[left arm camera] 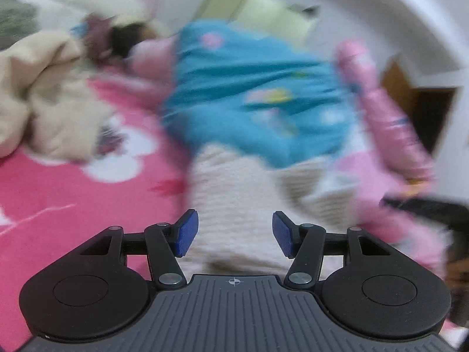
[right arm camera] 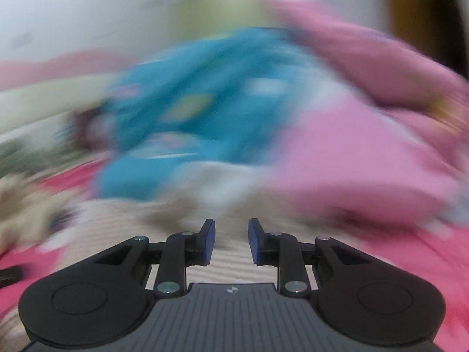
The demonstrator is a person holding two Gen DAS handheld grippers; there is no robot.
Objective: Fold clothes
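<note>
Both grippers, left point(left arm camera: 235, 231) and right point(right arm camera: 231, 242), released over the cream knit point(left arm camera: 234, 193); its blurred near edge probably lies clear.

A white wall point(left arm camera: 381, 14) stands behind the pink flowered bedspread point(left arm camera: 58, 205), with a brown wooden door point(left arm camera: 422, 108) at right.

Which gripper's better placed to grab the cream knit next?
Left, probably. The left gripper is open wide with the cream knit just ahead; the right gripper is narrower, its view badly blurred.
</note>
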